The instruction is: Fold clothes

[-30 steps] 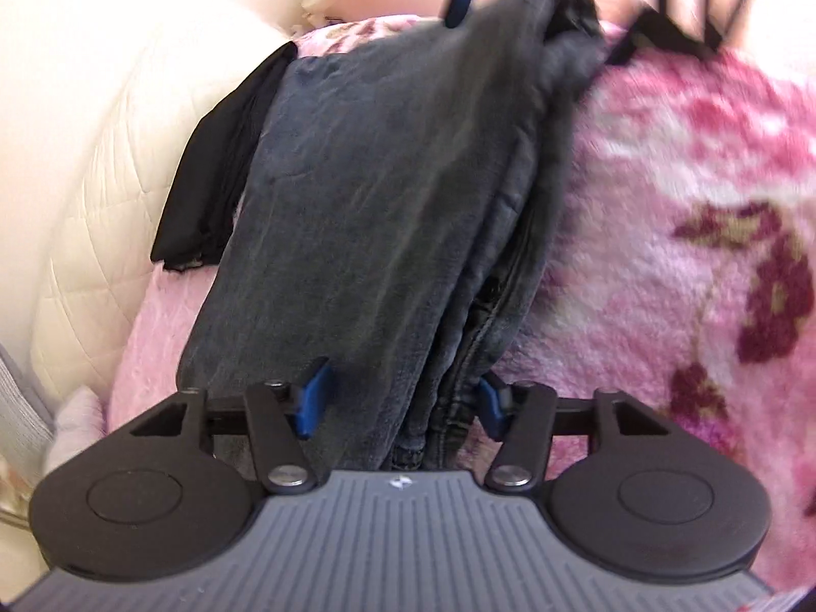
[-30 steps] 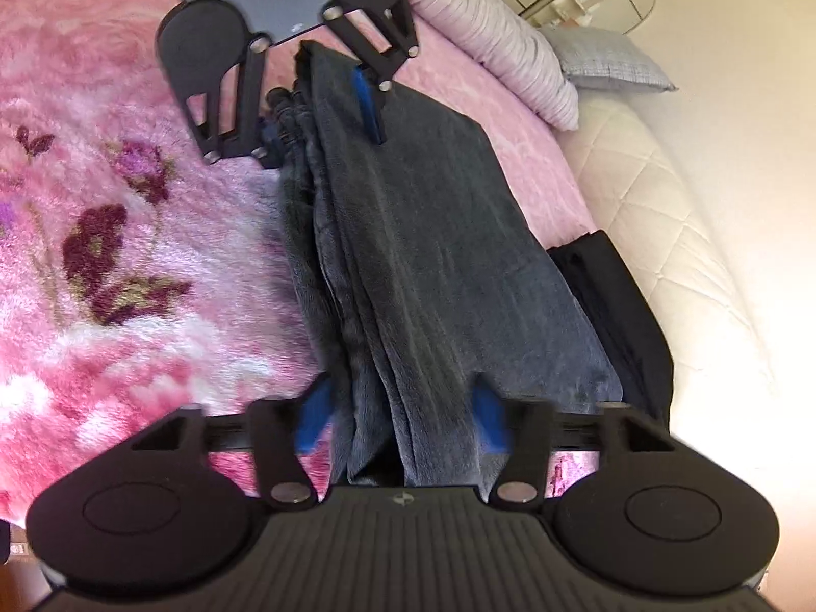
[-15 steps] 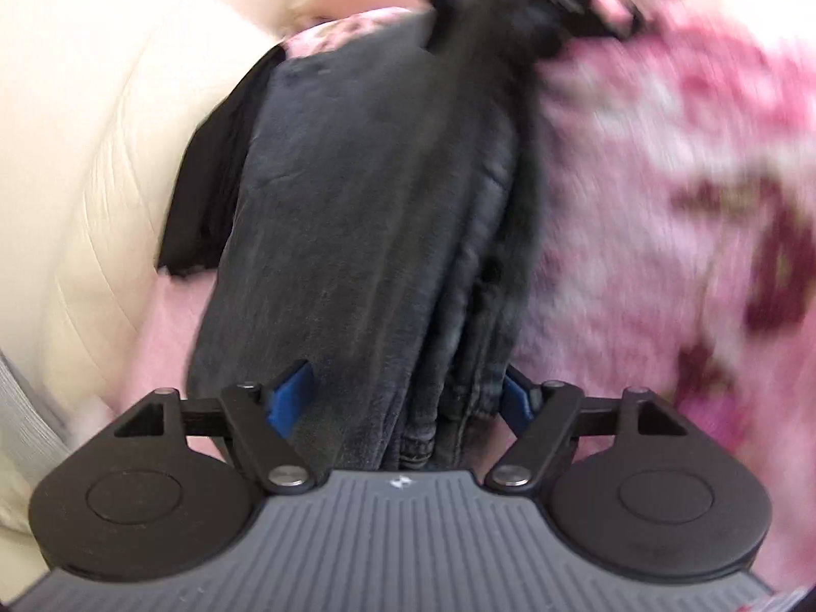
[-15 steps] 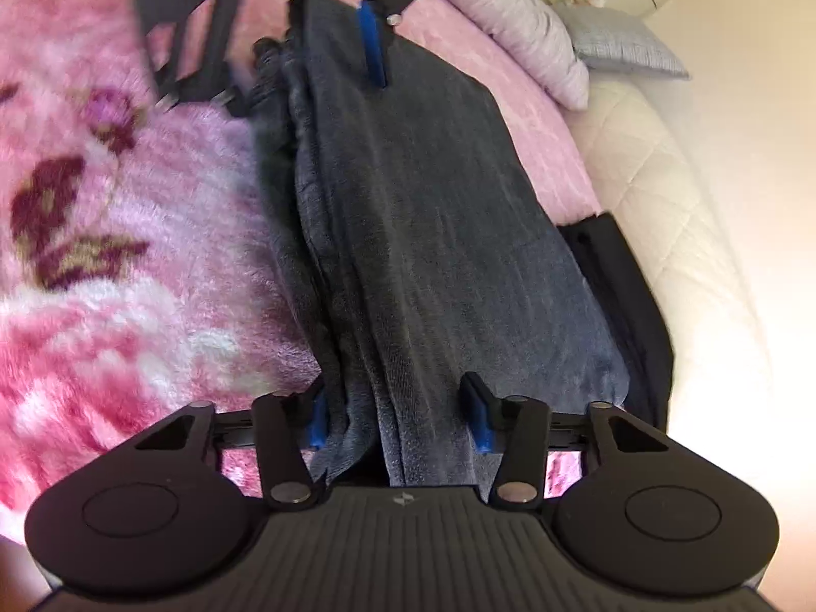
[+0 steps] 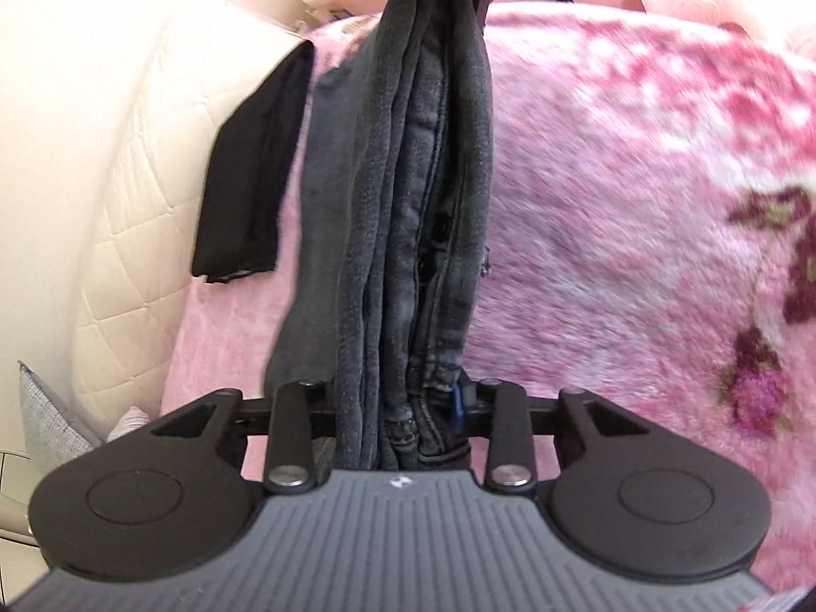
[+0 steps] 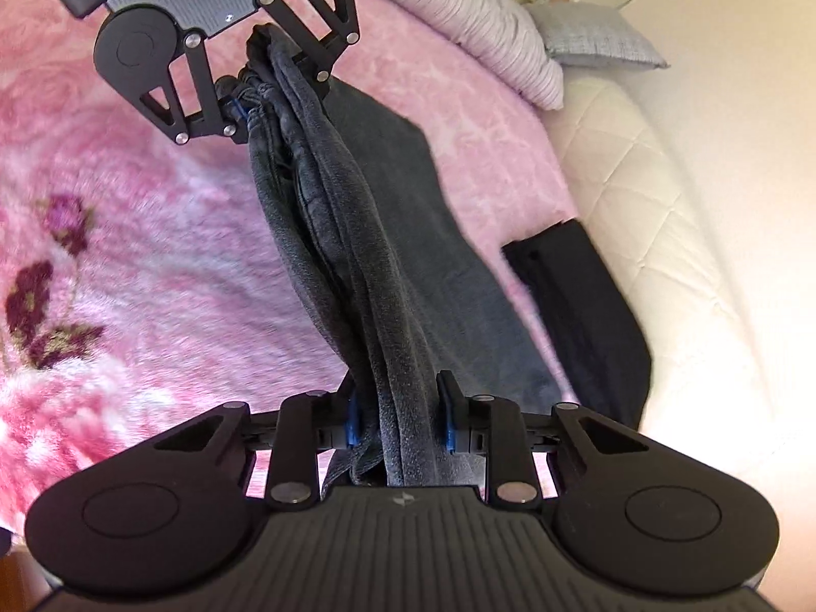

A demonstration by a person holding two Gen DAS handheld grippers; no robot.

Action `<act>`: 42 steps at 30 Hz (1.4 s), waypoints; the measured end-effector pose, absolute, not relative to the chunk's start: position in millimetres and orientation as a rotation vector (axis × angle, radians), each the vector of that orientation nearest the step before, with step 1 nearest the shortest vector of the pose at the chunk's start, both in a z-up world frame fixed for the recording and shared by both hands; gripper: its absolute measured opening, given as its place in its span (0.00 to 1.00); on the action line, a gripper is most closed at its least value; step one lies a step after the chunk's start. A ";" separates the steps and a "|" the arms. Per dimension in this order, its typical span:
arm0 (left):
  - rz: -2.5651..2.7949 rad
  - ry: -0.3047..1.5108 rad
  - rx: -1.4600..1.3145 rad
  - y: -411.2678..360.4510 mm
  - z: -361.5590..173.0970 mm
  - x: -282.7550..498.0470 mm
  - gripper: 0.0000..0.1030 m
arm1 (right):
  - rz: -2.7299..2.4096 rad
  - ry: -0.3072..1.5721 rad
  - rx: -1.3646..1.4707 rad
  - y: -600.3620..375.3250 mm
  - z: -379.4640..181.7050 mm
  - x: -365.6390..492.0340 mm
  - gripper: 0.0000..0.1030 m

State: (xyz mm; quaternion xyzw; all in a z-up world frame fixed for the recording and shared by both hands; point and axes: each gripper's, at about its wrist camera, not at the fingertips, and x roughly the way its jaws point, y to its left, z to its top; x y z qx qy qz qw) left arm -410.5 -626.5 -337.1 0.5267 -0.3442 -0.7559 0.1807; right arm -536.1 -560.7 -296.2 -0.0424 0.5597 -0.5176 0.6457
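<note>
Grey jeans [image 5: 408,234], already doubled lengthwise, hang stretched between my tongs above the pink blanket [image 5: 612,234]. My left tongs [image 5: 403,403] and my right tongs [image 6: 400,415] each pinch one end. I judge the next move must bring both ends together evenly.

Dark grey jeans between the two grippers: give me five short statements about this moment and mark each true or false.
1. Both grippers are shut on the dark grey jeans. True: the left gripper and the right gripper each clamp one end.
2. The jeans lie spread flat on the pink blanket. False: they are bunched into a band stretched between the grippers.
3. A black garment lies near the blanket's edge. True.
4. The blanket is plain pink. False: it carries dark red flowers.
5. The striped pillow sits on the jeans. False: it lies apart, beyond them.
</note>
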 end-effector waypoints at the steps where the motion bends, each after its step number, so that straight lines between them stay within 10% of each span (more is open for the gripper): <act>1: -2.136 -0.971 1.486 -626.4 -328.6 -411.9 0.29 | -1.178 1.277 -0.106 -559.5 -289.0 -536.5 0.24; 25: -2.105 -1.047 1.381 -622.5 -157.2 -420.5 0.28 | -1.193 1.304 -0.241 -546.9 -124.7 -541.2 0.20; 42: -1.836 -0.961 1.258 -878.8 -170.4 -656.3 0.28 | -1.181 1.204 -0.536 -792.2 -137.1 -784.4 0.21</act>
